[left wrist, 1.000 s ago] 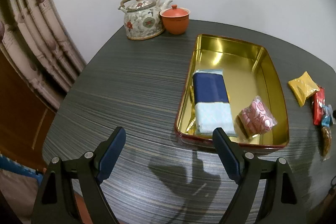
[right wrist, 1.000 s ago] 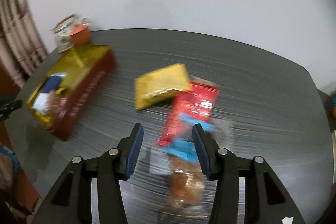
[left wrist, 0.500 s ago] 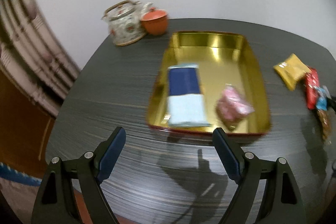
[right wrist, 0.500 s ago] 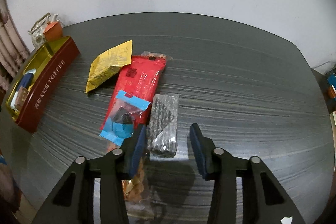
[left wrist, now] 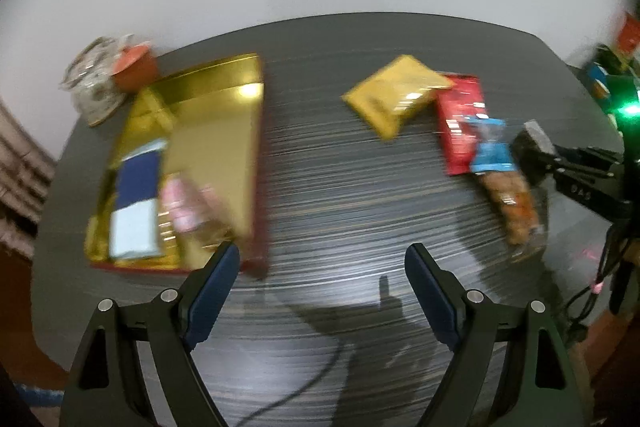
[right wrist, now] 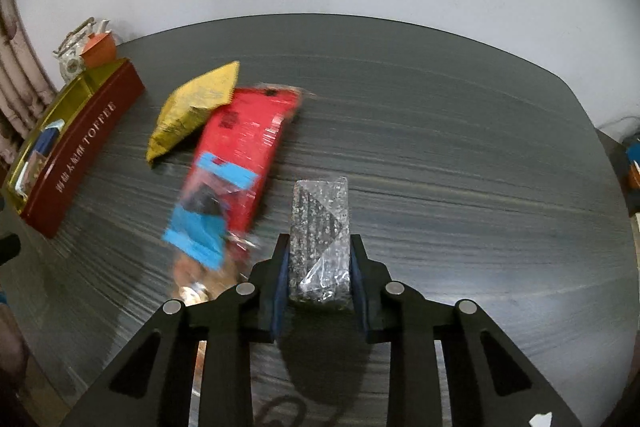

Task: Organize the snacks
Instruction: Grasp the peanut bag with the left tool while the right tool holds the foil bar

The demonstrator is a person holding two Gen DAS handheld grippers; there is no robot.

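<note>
Dark, streaky wood-grain tabletop (right wrist: 440, 131) against a plain white wall, and that's my whole stage right now. Biggest thing on it is the long gold-lined toffee tin with dark red sides (right wrist: 86, 139), open at the left, and by my count it's only partly filled: I can make out a flat navy-and-pale-blue packet (left wrist: 136, 199) and a small pink patterned pouch (left wrist: 182, 203) lying side by side on its floor, with plenty of bare gold behind them. So I'd call the job under way, not half done. Out on the table, well apart from the tin, four snacks are waiting: a long red wrapper (right wrist: 248, 139), a yellow foil pillow pack (right wrist: 192, 107) overlapping its far end, a clear bag with a blue label and brown nuts (right wrist: 204, 227) lying over its near end, and the speckled grey-black bar in clear film (right wrist: 320, 239). That last one is mine: my right gripper (right wrist: 318, 287) is clamped on it, pads pressed to both long sides. My left gripper (left wrist: 320, 291) is spread wide over bare table beside the tin, gripping nothing. Behind the tin, a blurry floral teapot (left wrist: 94, 87) and an orange lidded cup (left wrist: 134, 67).
</note>
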